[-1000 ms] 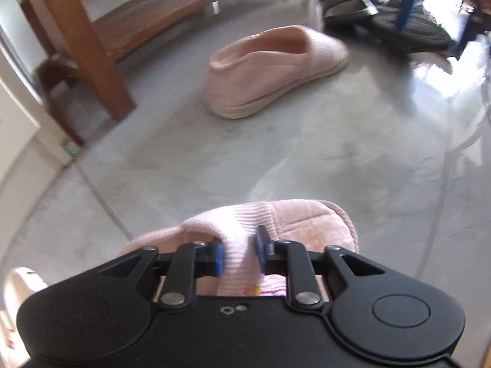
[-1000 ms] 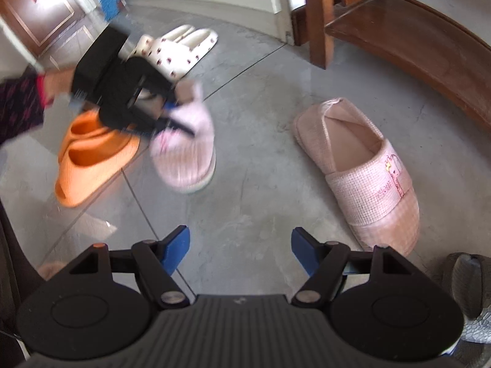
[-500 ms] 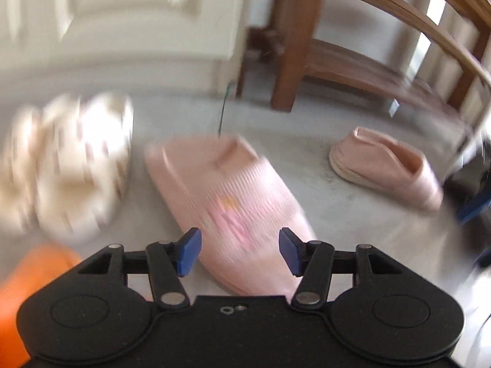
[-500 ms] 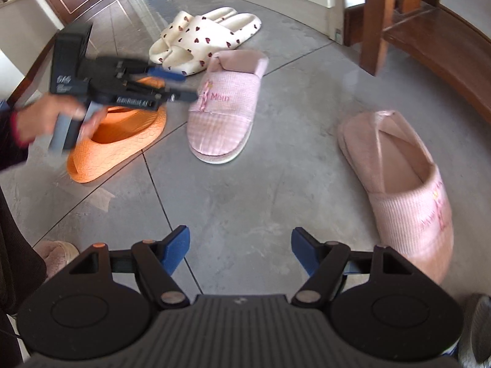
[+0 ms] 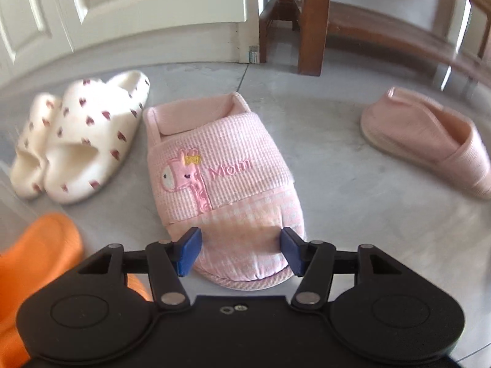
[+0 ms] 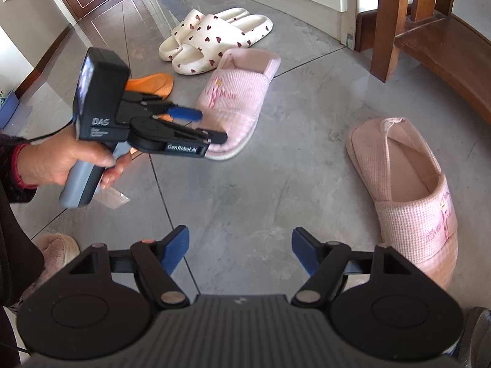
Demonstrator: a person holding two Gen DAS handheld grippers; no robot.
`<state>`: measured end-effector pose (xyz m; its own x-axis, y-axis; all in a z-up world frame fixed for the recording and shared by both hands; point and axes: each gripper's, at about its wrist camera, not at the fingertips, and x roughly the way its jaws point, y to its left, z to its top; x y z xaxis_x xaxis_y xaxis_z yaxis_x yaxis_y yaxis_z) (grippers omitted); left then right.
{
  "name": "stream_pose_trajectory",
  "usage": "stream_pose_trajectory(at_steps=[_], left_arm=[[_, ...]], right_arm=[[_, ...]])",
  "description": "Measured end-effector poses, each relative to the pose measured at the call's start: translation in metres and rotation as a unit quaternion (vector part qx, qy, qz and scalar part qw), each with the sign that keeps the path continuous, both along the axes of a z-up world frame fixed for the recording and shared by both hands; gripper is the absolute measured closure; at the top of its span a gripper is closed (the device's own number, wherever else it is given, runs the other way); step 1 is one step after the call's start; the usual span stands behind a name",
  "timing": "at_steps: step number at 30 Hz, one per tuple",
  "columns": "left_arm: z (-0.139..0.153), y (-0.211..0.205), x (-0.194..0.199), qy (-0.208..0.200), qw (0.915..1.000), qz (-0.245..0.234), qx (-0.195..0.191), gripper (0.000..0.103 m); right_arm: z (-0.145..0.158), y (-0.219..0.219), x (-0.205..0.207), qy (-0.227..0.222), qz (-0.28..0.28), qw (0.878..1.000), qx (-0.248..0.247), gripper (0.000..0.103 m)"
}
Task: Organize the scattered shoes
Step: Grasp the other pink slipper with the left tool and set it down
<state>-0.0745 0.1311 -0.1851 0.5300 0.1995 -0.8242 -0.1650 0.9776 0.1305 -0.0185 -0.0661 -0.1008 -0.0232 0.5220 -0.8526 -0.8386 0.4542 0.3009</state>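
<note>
- While I am holding both tools low over the grey floor (image 6: 245, 190), my right tool (image 6: 240, 250) is hanging spread wide with nothing between its blue pads, only bare tile showing in the gap.
- My left tool (image 5: 241, 251) is also standing spread, its pads sitting either side of the toe of the "Mom" slipper (image 5: 221, 178) without pinching it; from the right wrist view it is hovering just above that toe, and a hand (image 6: 61, 162) is gripping its handle.
- That pink slipper is lying flat on the floor, sole down, toe towards me and heel towards the white door (image 5: 122, 15).
- Just beside it on my left, the cream heart-print slides (image 5: 76, 135) are lying as a pair, side by side, nearly touching its heel.
- Nearer me on the left, an orange slide (image 5: 36, 257) is showing partly behind the left tool.
- Well apart on the right, the matching pink slipper (image 6: 411, 196) is lying alone, turned a different way.
- Beyond it, a wooden bench (image 6: 435, 43) is standing by the wall.
</note>
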Motion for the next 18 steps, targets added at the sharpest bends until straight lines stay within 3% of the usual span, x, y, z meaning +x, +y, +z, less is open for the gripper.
stream_pose_trajectory(at_steps=[8,13,16,18], left_arm=[[0.001,0.031,0.023,0.005,0.999,0.008,0.043,0.043],[0.013,0.026,0.016,-0.034,0.9955,0.053,0.071,0.045],[0.025,-0.002,0.001,-0.071,0.9973,0.014,-0.011,0.045],[0.028,-0.022,0.001,-0.092,0.9919,-0.033,-0.081,0.045]], right_arm=[[0.001,0.006,-0.008,0.0,0.018,1.0,-0.001,0.026],[0.005,0.0,-0.01,-0.011,0.019,1.0,-0.007,0.026],[0.009,-0.013,-0.007,-0.015,0.007,1.0,-0.009,0.026],[0.012,-0.029,-0.004,-0.024,-0.008,1.0,-0.012,0.026]])
